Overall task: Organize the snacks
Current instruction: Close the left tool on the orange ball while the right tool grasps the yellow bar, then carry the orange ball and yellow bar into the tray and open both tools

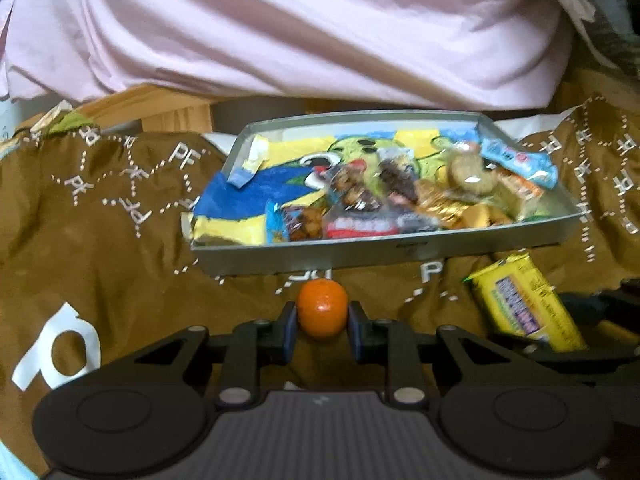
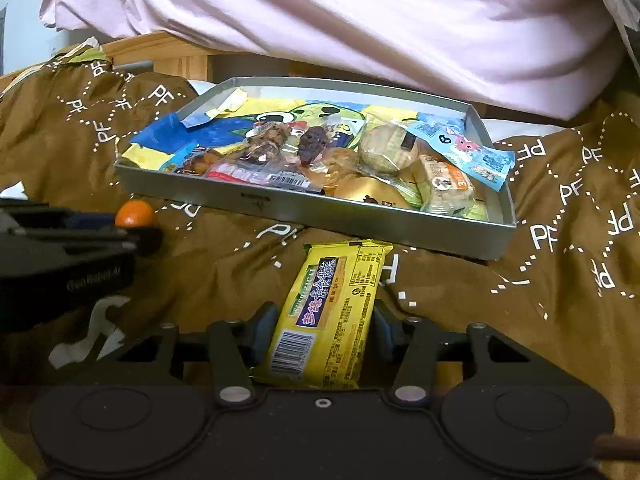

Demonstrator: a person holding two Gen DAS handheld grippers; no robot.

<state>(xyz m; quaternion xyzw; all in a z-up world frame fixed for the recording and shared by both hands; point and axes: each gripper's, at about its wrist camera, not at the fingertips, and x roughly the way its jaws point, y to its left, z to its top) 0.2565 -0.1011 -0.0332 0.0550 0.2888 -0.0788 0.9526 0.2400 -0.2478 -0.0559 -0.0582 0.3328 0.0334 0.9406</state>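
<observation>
Done so far: the grey tray (image 2: 256, 200) on the brown bedspread (image 2: 560, 300) already holds most of the wrapped snacks, heaped toward its right end.
Left to do: the small orange fruit (image 1: 322, 308) and the yellow biscuit packet (image 2: 332, 312) lie outside, near of the tray.
Left tongs (image 1: 322, 318): clamped on the fruit.
Right tongs (image 2: 320, 332): straddling the packet; whether the pads press it, I cannot tell.
Edges: the tray's near wall must be cleared.
Open room: the tray's left end is bare.
</observation>
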